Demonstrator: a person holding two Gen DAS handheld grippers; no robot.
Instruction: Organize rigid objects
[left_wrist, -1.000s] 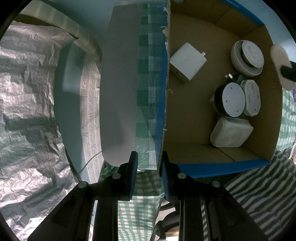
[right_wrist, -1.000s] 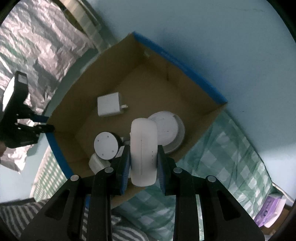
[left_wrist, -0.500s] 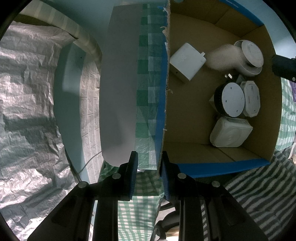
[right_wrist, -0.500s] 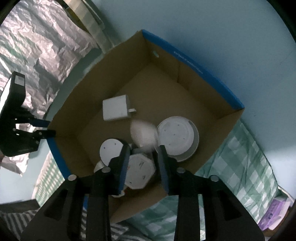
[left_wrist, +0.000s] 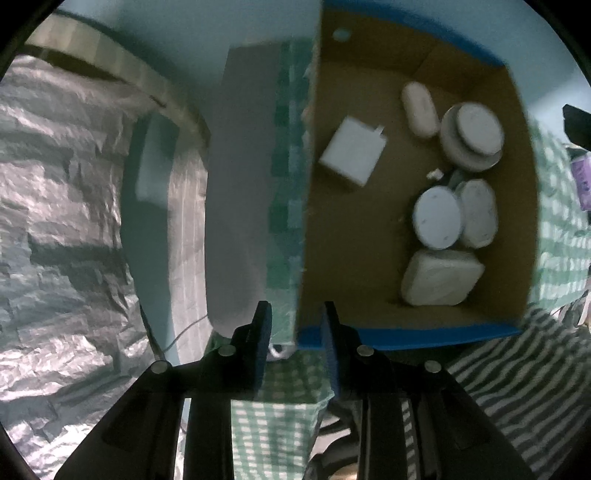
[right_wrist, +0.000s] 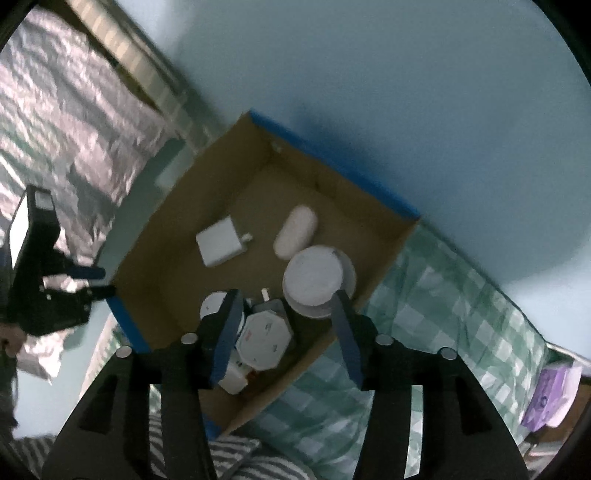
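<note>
Your right gripper (right_wrist: 286, 325) hangs over the box (right_wrist: 384, 254) with its jaws opening and nothing between them; the white oval case (right_wrist: 295, 232) lies loose on the box floor, just beside the round dish (right_wrist: 317, 286) and near the square charger (right_wrist: 221, 242). Only your right view shows the octagonal puck (right_wrist: 263, 340) clearly, low between your fingers, and the left gripper (right_wrist: 96, 282) from outside, at the box's near corner. Your left view adds more: the case (left_wrist: 418, 109) lies at the far end; a round disc (left_wrist: 437, 218) sits touching the puck (left_wrist: 477, 214); a rounded square pack (left_wrist: 441, 277) lies beyond them near the blue rim. Your left gripper (left_wrist: 295, 332) straddles the box wall (left_wrist: 308, 206); the jaws stand narrowly apart, and whether the pads press the cardboard you cannot tell. The box rests on a checked cloth (right_wrist: 443, 306); crinkled foil (left_wrist: 66, 221) fills the left side.
</note>
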